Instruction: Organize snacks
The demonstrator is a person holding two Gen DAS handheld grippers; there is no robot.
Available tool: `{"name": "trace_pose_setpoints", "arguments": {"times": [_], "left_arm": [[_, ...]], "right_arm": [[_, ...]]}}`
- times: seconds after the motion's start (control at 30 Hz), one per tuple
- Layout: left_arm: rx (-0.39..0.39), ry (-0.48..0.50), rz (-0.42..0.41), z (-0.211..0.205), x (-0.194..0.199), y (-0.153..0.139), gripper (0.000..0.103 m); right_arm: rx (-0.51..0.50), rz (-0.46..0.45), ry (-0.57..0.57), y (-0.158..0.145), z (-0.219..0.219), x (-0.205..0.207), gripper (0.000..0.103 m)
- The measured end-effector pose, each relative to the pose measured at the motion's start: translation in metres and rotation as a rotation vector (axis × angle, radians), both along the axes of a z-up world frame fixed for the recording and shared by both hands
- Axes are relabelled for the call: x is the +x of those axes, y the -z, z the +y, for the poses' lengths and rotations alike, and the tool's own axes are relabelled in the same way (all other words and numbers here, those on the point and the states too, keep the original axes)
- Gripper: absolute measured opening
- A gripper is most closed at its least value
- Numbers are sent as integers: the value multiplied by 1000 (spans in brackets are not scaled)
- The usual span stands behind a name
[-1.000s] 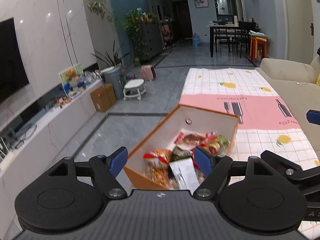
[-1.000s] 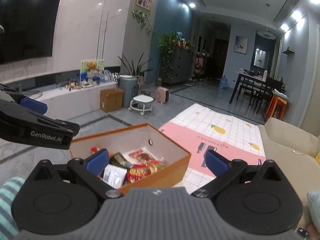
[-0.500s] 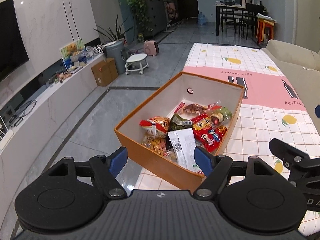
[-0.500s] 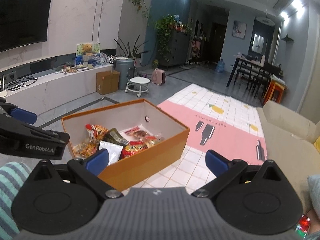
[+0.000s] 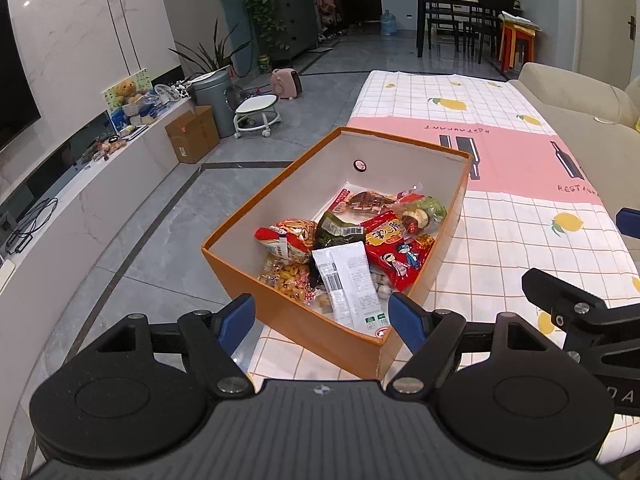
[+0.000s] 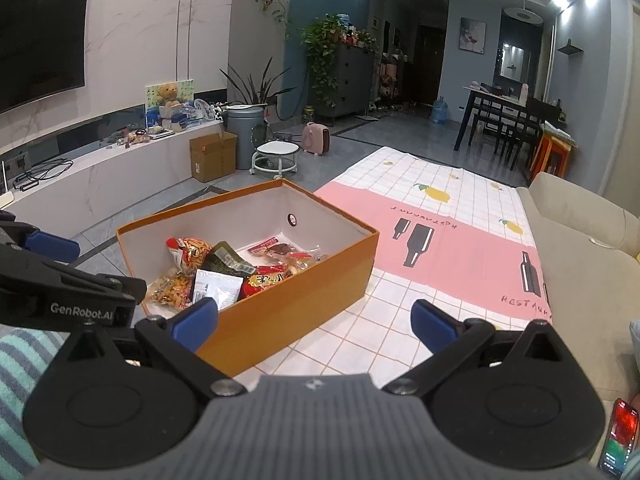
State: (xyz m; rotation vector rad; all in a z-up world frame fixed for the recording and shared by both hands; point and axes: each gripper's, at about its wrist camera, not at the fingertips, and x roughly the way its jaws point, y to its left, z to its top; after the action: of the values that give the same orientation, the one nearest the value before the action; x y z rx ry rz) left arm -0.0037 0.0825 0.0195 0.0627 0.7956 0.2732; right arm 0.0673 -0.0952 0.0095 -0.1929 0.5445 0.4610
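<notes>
An orange box (image 5: 304, 322) with a white inside stands on a checked cloth (image 5: 516, 240). It holds several snack packets: a white packet (image 5: 350, 280), a red packet (image 5: 396, 254), a dark green packet (image 5: 338, 234). The box also shows in the right wrist view (image 6: 304, 296). My left gripper (image 5: 322, 320) is open and empty, just in front of the box's near wall. My right gripper (image 6: 316, 320) is open and empty, near the box's right side. The left gripper's body shows in the right wrist view (image 6: 68, 300).
A beige sofa (image 6: 592, 264) runs along the right of the cloth. A phone (image 6: 618, 436) lies at the lower right. Grey floor, a white TV bench (image 5: 80, 200), a cardboard box (image 5: 192, 134) and a white stool (image 5: 256, 114) lie to the left.
Both grippers rose and tilted down toward the box, so its contents now show more from above. Both stayed open and empty.
</notes>
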Motion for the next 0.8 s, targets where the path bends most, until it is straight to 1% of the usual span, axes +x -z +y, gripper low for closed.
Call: {"name": "trace_pose_setpoints", "arguments": {"times": [0.2,0.8], "left_arm": [[-13,-8,0,2,1,-1,89],[-12,-11,17,3,1,1,89]], "right_arm": [[-3,-5,-7,-1,5,2,99],[-4,8,-17,2,4,0,99]]}}
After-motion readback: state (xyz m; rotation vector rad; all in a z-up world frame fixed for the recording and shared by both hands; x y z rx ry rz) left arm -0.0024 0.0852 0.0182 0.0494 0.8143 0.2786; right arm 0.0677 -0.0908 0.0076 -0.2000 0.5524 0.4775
